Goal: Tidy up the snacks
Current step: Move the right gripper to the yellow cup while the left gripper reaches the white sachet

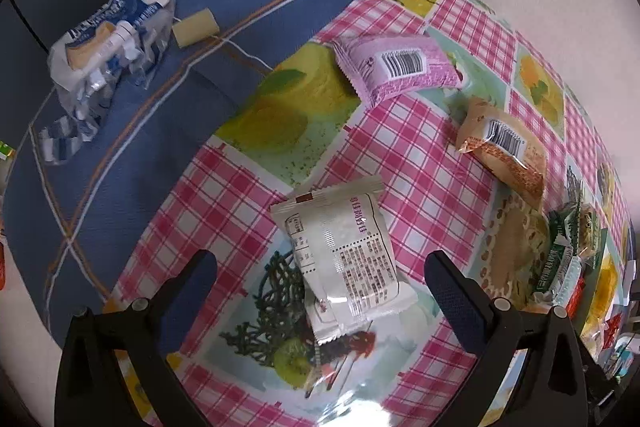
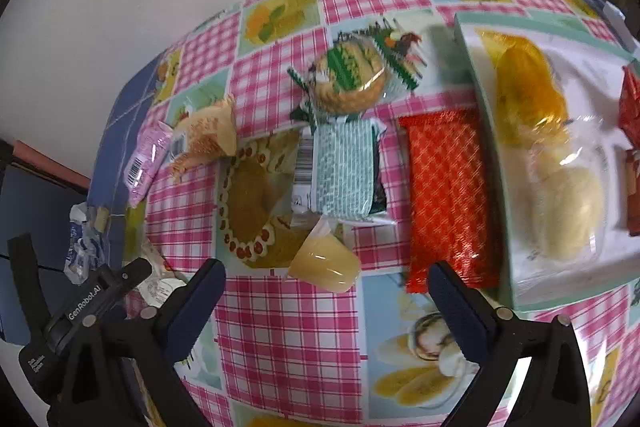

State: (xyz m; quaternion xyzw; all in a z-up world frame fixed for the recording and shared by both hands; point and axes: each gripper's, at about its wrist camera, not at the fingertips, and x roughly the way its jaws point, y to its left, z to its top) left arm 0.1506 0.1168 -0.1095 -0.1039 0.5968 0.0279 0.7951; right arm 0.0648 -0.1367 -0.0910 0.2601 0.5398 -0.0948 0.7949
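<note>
- The table wears a glossy pink-checked plastic tablecloth with fruit pictures (image 1: 420, 163), and past its left edge lies a blue plaid cloth (image 1: 132, 155).
- On the tablecloth's right part, seen from the right wrist, stands a pale green shallow tray (image 2: 486, 115). It holds a clear packet with yellow and cream pieces (image 2: 552, 155), and red wrappers show at the tray's far right edge.
- Just beside the tray's left wall lies a long orange-red patterned snack bag (image 2: 448, 195).
- Left of it is a pale green and white snack packet with a barcode (image 2: 340, 171), and behind that one, touching it, a round biscuit in a clear green-printed wrapper (image 2: 352, 75).
- The left gripper (image 1: 320, 279) is spread wide. Between its fingers, near the front edge, lies a white printed snack packet (image 1: 344, 251); the fingers do not touch it.
- Farther back in the left view is a pink pillow-shaped snack packet with a barcode (image 1: 396, 67), and to its right a tan and clear snack packet (image 1: 504, 151).
- The right gripper (image 2: 326, 287) is also spread and holds nothing. A small pale yellow jelly cup (image 2: 324, 263), tilted, lies just ahead between its fingers.
- On the blue cloth, near the far left corner, sits a crumpled blue and white plastic package (image 1: 104, 39), and beside it a small beige block (image 1: 196, 27).
</note>
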